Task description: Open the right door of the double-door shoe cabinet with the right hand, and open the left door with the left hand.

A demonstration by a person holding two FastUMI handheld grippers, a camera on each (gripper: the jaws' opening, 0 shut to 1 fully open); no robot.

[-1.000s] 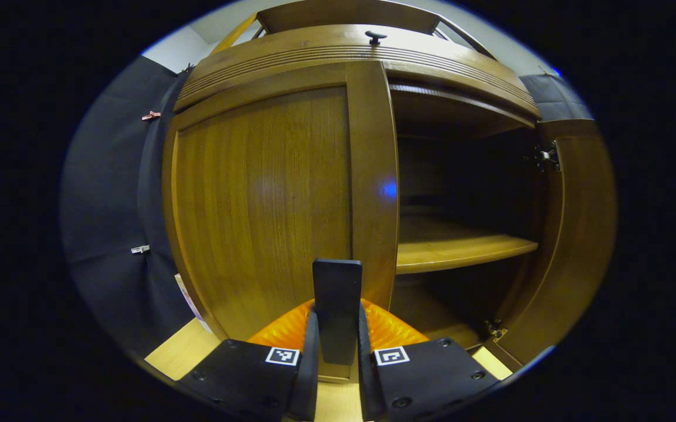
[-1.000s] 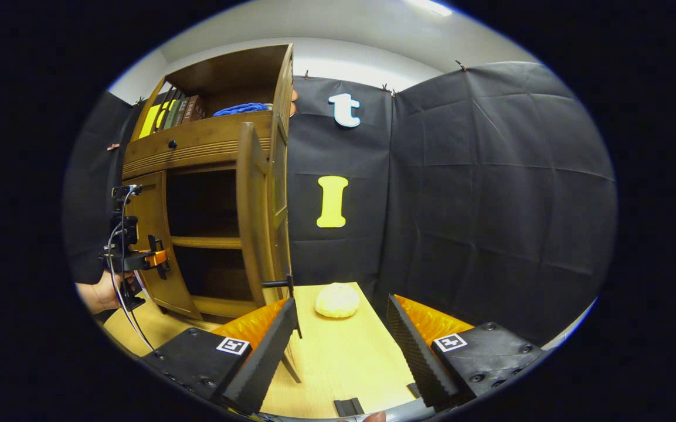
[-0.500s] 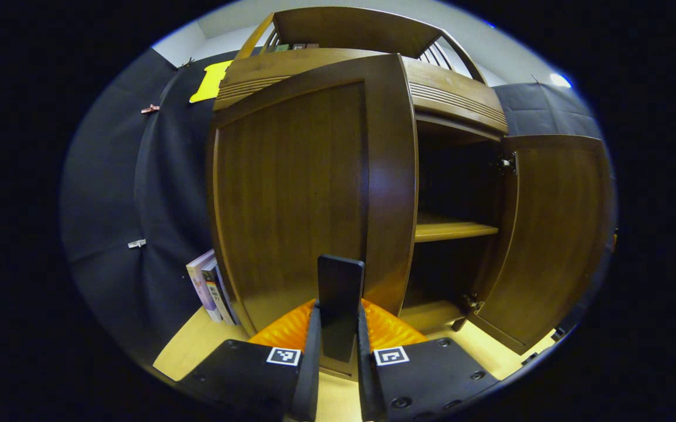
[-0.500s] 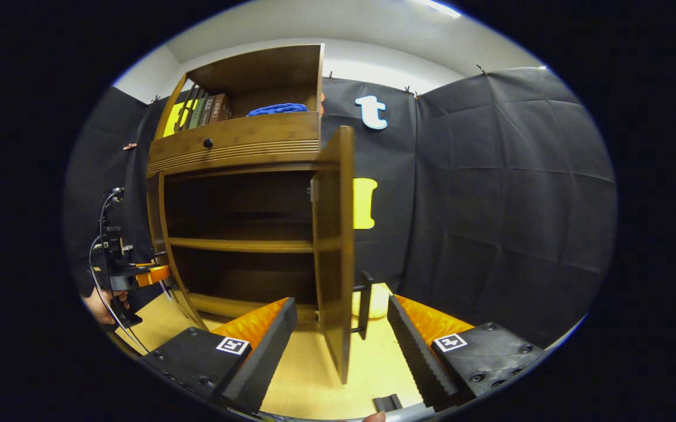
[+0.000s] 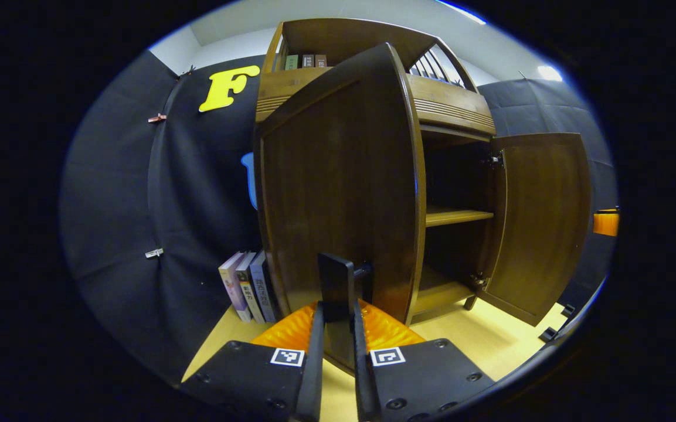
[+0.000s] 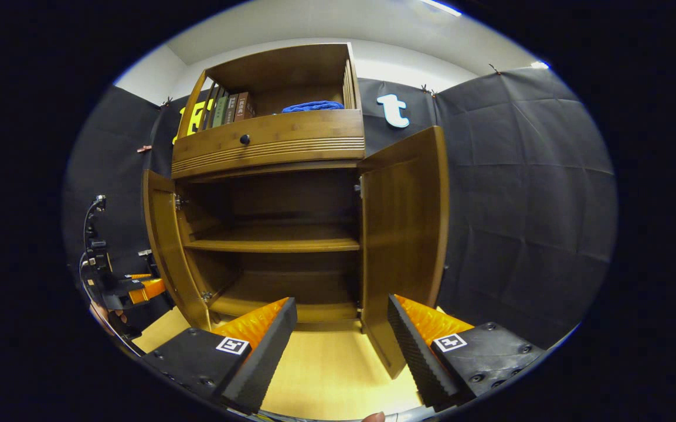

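Black cloth walls the booth; shoe cabinet [image 6: 267, 146] stands at the tabletop [image 6: 326, 375] rear. Left hand-held gripper [image 5: 336, 328], level and pointing at the left door [image 5: 338, 193], is clamped on its handle [image 5: 338, 287]. Right door [image 6: 405, 246] swung wide; right hand-held gripper [image 6: 340, 328] level, fingers spread, holding nothing.

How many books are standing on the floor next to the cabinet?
3. The books stand upright in a row by the booth wall, just left of the shoe cabinet, beside its open left door. More may be hidden behind that door.
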